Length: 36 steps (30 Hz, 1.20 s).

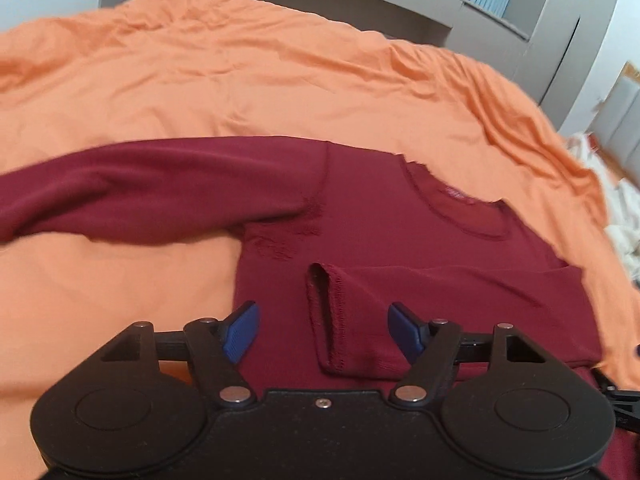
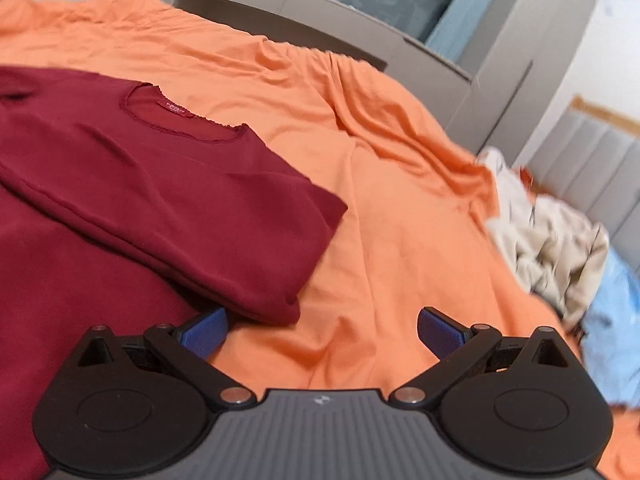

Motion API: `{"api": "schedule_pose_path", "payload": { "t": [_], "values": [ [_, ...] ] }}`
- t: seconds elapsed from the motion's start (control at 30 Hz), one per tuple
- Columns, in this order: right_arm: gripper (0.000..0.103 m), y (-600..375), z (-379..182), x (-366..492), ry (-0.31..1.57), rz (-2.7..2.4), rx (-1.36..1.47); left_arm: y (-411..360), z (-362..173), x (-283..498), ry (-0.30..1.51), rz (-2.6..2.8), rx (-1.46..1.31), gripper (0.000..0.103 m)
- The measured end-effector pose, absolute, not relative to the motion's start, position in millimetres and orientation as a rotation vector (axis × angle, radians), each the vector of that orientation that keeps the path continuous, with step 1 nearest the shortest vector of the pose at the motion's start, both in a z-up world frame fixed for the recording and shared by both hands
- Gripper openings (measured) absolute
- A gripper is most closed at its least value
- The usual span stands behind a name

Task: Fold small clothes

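A dark red long-sleeved top [image 1: 372, 216] lies flat on the orange bedsheet [image 1: 240, 92], neckline away from me. Its right sleeve is folded across the chest, its cuff [image 1: 324, 316] lying between my left fingers; the left sleeve [image 1: 120, 196] stretches out to the left. My left gripper [image 1: 323, 328] is open, just above the cuff, holding nothing. In the right wrist view the top [image 2: 152, 184] shows its folded right edge. My right gripper [image 2: 320, 332] is open and empty over the sheet [image 2: 400, 200], its left fingertip [image 2: 208, 330] beside the fold's corner.
A pile of cream and light blue laundry [image 2: 560, 248] lies at the bed's right side. A grey cabinet and headboard [image 2: 360, 24] stand behind the bed. The crumpled laundry also shows at the right edge of the left wrist view [image 1: 620, 200].
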State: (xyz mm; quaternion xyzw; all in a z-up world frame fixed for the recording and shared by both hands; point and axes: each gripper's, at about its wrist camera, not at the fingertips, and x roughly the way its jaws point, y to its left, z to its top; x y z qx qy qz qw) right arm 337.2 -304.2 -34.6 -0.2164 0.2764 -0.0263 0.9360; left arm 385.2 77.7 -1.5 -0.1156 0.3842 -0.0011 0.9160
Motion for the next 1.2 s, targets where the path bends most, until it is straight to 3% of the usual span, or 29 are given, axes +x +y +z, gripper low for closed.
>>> {"api": "schedule_pose_path", "payload": {
  "t": [0.07,0.13,0.17,0.23,0.37,0.4,0.53,0.77,0.87,1.0,1.03,1.2],
  "values": [
    [0.096,-303.1,-35.4,337.6,0.553,-0.03,-0.451,72.8,-7.0,391.4,0.823,0.036,-0.213,0.073],
    [0.076,-300.7,-37.0,336.8,0.551,0.009,-0.458,71.4,-13.7,394.7,0.851,0.052,-0.202,0.073],
    [0.07,-298.8,-37.3,335.9,0.548,0.023,-0.466,70.1,-16.9,396.4,0.865,0.055,-0.19,0.073],
    [0.048,-295.4,-38.7,335.2,0.548,0.048,-0.48,68.6,-22.0,397.7,0.882,0.053,-0.169,0.074],
    [0.023,-290.8,-39.1,335.5,0.569,0.032,-0.491,67.0,-24.5,397.5,0.885,0.049,-0.153,0.076],
    [0.009,-292.1,-38.2,336.9,0.587,0.017,-0.474,66.7,-24.8,397.5,0.886,0.048,-0.149,0.076],
    [0.008,-310.7,-25.5,339.2,0.631,0.021,-0.293,66.0,-25.2,396.5,0.884,0.044,-0.146,0.077],
    [0.008,-319.4,-31.8,343.5,0.711,0.051,-0.237,66.5,-25.7,395.5,0.882,0.038,-0.149,0.077],
    [0.013,-324.2,-27.3,340.0,0.712,0.068,-0.194,66.6,-25.4,395.3,0.88,0.031,-0.152,0.079],
    [0.05,-326.5,-19.0,332.9,0.696,0.084,-0.18,73.2,-20.8,392.3,0.858,-0.008,-0.207,0.085],
    [0.054,-326.9,-16.4,331.6,0.688,0.085,-0.182,76.7,-18.3,390.8,0.847,-0.023,-0.237,0.089],
    [0.093,-324.0,-5.4,325.1,0.632,0.09,-0.213,99.2,1.8,378.6,0.764,-0.019,-0.352,0.102]
  ]
}}
